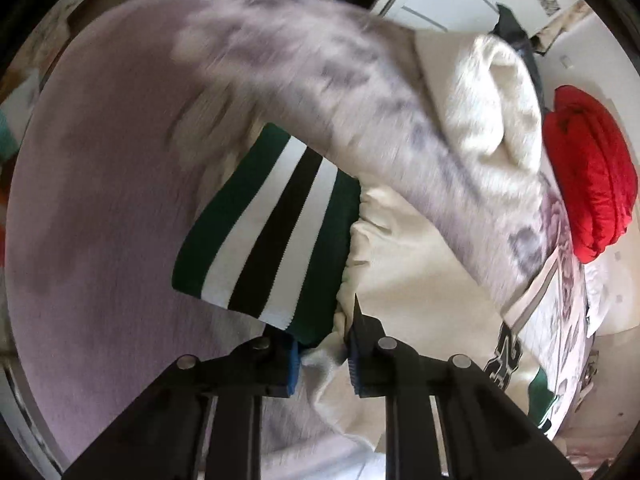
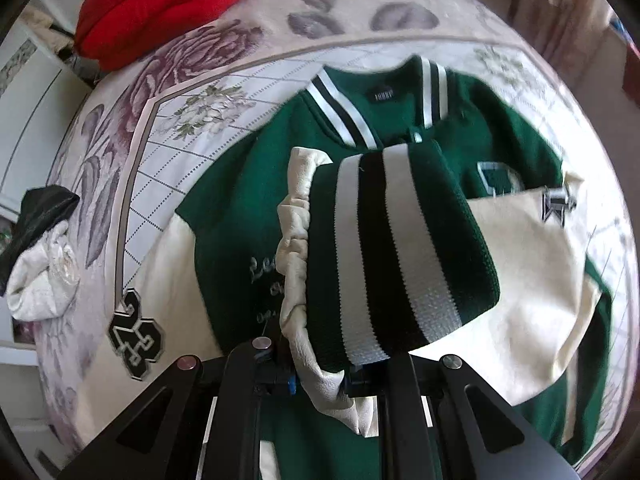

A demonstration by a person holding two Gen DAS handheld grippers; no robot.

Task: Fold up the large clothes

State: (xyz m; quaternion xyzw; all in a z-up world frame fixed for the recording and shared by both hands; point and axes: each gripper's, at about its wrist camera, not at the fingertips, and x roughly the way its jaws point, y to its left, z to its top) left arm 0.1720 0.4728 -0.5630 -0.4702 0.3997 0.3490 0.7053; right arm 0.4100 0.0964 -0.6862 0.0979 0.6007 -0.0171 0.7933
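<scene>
Here: both tools [image 1: 322,360] [image 2: 320,380] clamp jacket sleeves [image 2: 400,248] | red cushion [image 2: 160,4], cream garment [image 2: 44,276] lie aside

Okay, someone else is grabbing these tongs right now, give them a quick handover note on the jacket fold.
Left tongs: shut on cream sleeve fabric beside one striped cuff.
Right tongs: shut on the other cream sleeve, its cuff lifted over the chest.
Green jacket lies face up, collar away, on the floral bedspread.
Done: both sleeves gripped and lifted.
Left: lay the sleeves across the chest, then fold the body.
</scene>
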